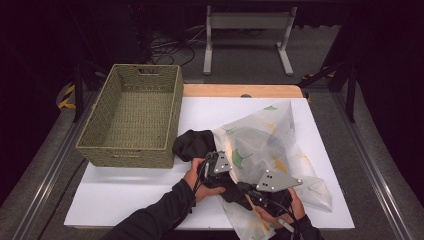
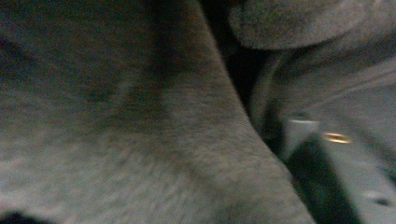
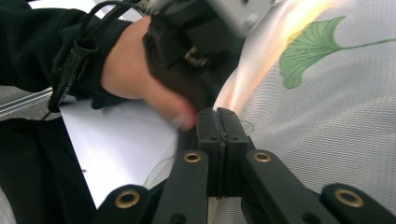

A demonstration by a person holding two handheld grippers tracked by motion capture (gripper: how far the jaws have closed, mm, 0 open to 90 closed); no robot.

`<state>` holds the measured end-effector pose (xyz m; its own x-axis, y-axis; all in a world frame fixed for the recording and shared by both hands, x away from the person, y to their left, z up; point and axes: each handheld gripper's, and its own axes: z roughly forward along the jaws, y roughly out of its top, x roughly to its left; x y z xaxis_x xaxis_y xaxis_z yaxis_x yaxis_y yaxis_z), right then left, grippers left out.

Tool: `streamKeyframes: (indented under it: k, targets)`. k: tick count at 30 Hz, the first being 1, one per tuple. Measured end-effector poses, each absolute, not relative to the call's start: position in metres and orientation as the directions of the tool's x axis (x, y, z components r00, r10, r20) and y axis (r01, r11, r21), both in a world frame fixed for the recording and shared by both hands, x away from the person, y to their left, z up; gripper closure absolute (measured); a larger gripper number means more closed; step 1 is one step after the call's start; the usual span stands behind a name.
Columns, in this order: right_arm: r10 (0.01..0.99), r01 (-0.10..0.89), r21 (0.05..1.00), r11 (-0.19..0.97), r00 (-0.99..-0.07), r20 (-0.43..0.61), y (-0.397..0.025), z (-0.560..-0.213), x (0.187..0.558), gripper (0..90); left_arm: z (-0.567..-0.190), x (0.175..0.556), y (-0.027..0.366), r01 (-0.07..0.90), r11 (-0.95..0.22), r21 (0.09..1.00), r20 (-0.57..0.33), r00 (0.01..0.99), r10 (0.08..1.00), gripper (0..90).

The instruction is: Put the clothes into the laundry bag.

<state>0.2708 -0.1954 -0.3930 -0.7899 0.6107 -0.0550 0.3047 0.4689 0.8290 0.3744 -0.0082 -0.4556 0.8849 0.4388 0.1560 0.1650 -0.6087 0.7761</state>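
A sheer white mesh bag (image 1: 265, 135) printed with green and yellow leaves lies on the white table top (image 1: 125, 195). A black garment (image 1: 192, 142) bulges out of its left side. My left gripper (image 1: 220, 167) is pressed into the garment at the bag's mouth. In the left gripper view blurred dark cloth (image 2: 140, 140) sits right up against the lens and the jaws are hidden. My right gripper (image 3: 218, 122) has its jaws pressed together on the edge of the mesh bag (image 3: 327, 116). It sits near the table's front edge under its grey plate (image 1: 277, 181).
A green woven basket (image 1: 125, 152) stands at the left rear, touching the garment's far end. The person's left hand (image 3: 135, 70) and its gripper sit just beyond my right jaws. Bare white surface lies at the front left. A metal frame (image 1: 247, 22) stands behind the table.
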Motion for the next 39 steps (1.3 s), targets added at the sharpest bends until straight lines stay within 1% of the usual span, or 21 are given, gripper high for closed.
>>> streamKeyframes:
  k: [1,2,3,5,6,9,12,13,15,17,19,20,21,23,26,27,28,29,32,36,39]
  targets:
    - [0.611,0.310,0.828,0.468,-0.790,-0.050,-0.196,-0.394,0.271,89.7,-0.455,0.377,-0.009,0.173,-0.604,0.778,0.155,0.879,0.451,66.1]
    - [0.613,0.314,0.826,0.469,-0.788,-0.048,-0.197,-0.394,0.271,89.7,-0.455,0.382,-0.011,0.207,-0.574,0.793,0.126,0.865,0.486,69.7]
    - [0.614,0.316,0.824,0.471,-0.787,-0.050,-0.197,-0.395,0.271,89.6,-0.455,0.385,-0.012,0.226,-0.562,0.796,0.116,0.854,0.507,72.4]
    - [0.615,0.320,0.820,0.475,-0.787,-0.049,-0.197,-0.397,0.272,89.6,-0.455,0.392,-0.016,0.250,-0.529,0.811,0.115,0.819,0.563,74.4]
    - [0.615,0.320,0.820,0.475,-0.787,-0.049,-0.197,-0.397,0.272,89.6,-0.455,0.392,-0.016,0.250,-0.529,0.811,0.115,0.819,0.563,75.2]
    - [0.615,0.324,0.814,0.483,-0.787,-0.051,-0.197,-0.398,0.272,89.7,-0.455,0.405,-0.019,0.302,-0.470,0.829,0.087,0.762,0.642,75.9]
    - [0.620,0.320,0.814,0.484,-0.783,-0.061,-0.198,-0.398,0.272,89.7,-0.456,0.414,-0.020,0.328,-0.428,0.843,0.038,0.756,0.654,75.2]
    - [0.626,0.317,0.816,0.483,-0.777,-0.069,-0.200,-0.397,0.272,89.7,-0.456,0.413,-0.020,0.324,-0.425,0.845,0.032,0.763,0.646,73.6]
    - [0.635,0.317,0.820,0.476,-0.769,-0.072,-0.203,-0.396,0.272,89.7,-0.454,0.410,-0.017,0.312,-0.437,0.844,0.019,0.796,0.605,64.7]
    - [0.640,0.316,0.825,0.468,-0.765,-0.071,-0.206,-0.395,0.273,89.7,-0.448,0.402,-0.008,0.281,-0.471,0.836,0.028,0.836,0.548,47.3]
    - [0.643,0.310,0.834,0.456,-0.763,-0.069,-0.208,-0.392,0.272,89.7,-0.441,0.393,0.005,0.239,-0.517,0.822,0.054,0.870,0.489,36.5]
    - [0.644,0.305,0.838,0.453,-0.761,-0.071,-0.209,-0.390,0.271,89.7,-0.437,0.388,0.013,0.230,-0.530,0.816,0.052,0.884,0.464,29.8]
    - [0.647,0.302,0.842,0.447,-0.759,-0.071,-0.211,-0.388,0.270,89.7,-0.433,0.382,0.022,0.211,-0.549,0.809,0.062,0.898,0.436,26.5]
    - [0.652,0.295,0.852,0.432,-0.755,-0.070,-0.214,-0.384,0.266,89.7,-0.422,0.371,0.040,0.172,-0.562,0.809,0.076,0.918,0.390,23.3]
    - [0.661,0.283,0.863,0.418,-0.746,-0.076,-0.219,-0.378,0.260,89.7,-0.405,0.360,0.064,0.128,-0.568,0.813,0.108,0.925,0.364,18.4]
    - [0.663,0.280,0.867,0.413,-0.745,-0.075,-0.221,-0.377,0.258,89.7,-0.398,0.357,0.071,0.120,-0.570,0.812,0.118,0.924,0.363,16.6]
    - [0.665,0.275,0.868,0.413,-0.742,-0.081,-0.223,-0.375,0.256,89.7,-0.393,0.357,0.077,0.109,-0.573,0.812,0.153,0.908,0.389,15.8]
    - [0.668,0.275,0.870,0.408,-0.740,-0.079,-0.225,-0.374,0.254,89.7,-0.390,0.358,0.079,0.110,-0.568,0.815,0.160,0.900,0.405,15.7]
    - [0.673,0.277,0.872,0.403,-0.736,-0.078,-0.228,-0.373,0.251,89.7,-0.384,0.368,0.080,0.171,-0.542,0.823,0.112,0.886,0.450,12.4]
    - [0.673,0.270,0.876,0.399,-0.735,-0.080,-0.233,-0.371,0.247,89.7,-0.387,0.391,0.064,0.257,-0.560,0.788,0.087,0.854,0.513,9.3]
    - [0.672,0.263,0.879,0.398,-0.736,-0.084,-0.235,-0.370,0.244,89.7,-0.398,0.408,0.053,0.353,-0.575,0.738,0.073,0.805,0.589,13.6]
